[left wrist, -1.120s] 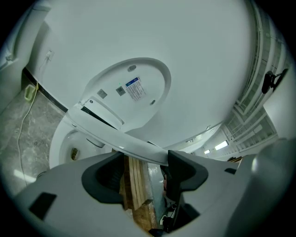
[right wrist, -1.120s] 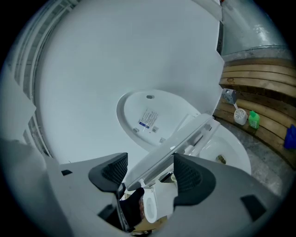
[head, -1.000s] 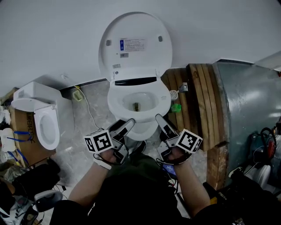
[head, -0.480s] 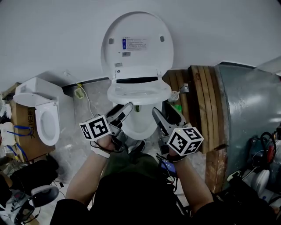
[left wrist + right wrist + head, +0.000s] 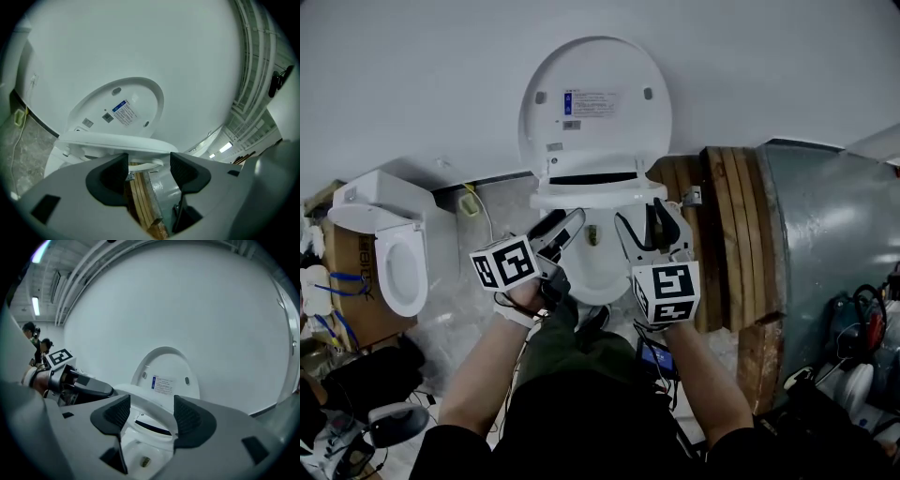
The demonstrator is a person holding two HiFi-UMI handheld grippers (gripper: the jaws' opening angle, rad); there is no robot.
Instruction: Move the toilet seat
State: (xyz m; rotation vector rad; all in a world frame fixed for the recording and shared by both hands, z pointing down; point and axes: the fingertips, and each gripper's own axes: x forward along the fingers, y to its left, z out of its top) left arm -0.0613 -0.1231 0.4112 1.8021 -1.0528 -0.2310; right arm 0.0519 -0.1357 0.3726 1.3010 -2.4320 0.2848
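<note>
The white oval plastic toilet seat (image 5: 598, 195) stands partway up over the white ceramic toilet bowl (image 5: 595, 272), its front edge clear of the bowl's rim and its hinged end at the back of the bowl. Behind the bowl, the round white lid with a blue-and-white label (image 5: 595, 103) leans upright against the pale grey wall (image 5: 394, 75).

The left claw (image 5: 570, 219) reaches in at the bowl's front left. In the left gripper view its two dark jaws are wide apart and hold nothing; the seat's rim (image 5: 112, 140) runs across just above their tips. I cannot tell whether it touches them.

The right claw (image 5: 645, 221) is at the bowl's front right, under the seat's edge. In the right gripper view its jaws are also spread apart, with the seat's ring (image 5: 157, 409) passing between them, neither pad pressed onto it. The bowl's inside shows below.

Right of the bowl stand brown wooden planks on edge (image 5: 727, 234) beside a large grey metal drum (image 5: 825, 234). Left of the bowl, on the marbled grey floor (image 5: 478, 253), sits a second white toilet (image 5: 398, 267)
</note>
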